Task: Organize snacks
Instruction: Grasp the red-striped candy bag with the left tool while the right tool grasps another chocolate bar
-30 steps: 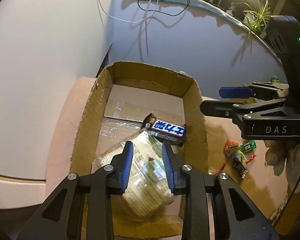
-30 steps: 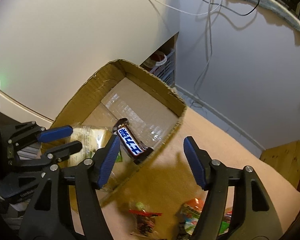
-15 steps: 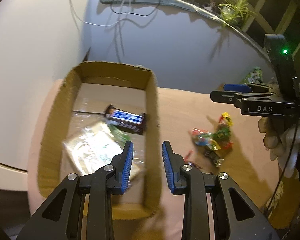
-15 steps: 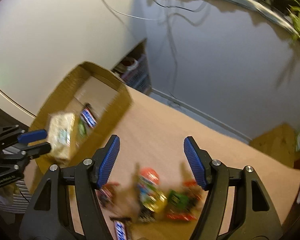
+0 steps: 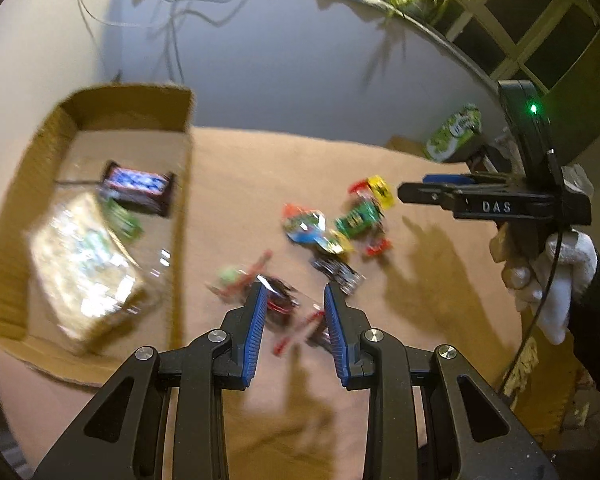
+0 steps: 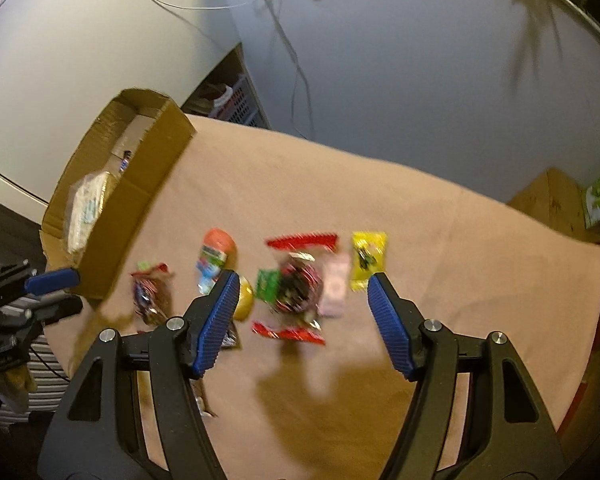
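Below, loose snacks (image 6: 296,288) between the spread-apart, unladen right tool (image 6: 300,300) fingers; left tool (image 5: 294,312) likewise parted.

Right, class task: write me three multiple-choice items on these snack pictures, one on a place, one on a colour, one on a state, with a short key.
1. Where does the dark chocolate bar with the blue label lie?
A. Inside the brown cardboard box
B. On the tan table top among the sweets
C. Between the left gripper fingers

2. What colour is the small flat sachet at the far right of the loose snack pile?
A. Blue
B. Yellow
C. White

3. How does the right gripper stand?
A. Shut on a packet
B. Open, holding nothing
C. Out of sight

Key: 1 A, the bar rests on the box floor beside the large clear-wrapped pale packet. 2 B, the wrapper is plainly yellow. 3 B, its blue fingers stand wide apart above the pile.
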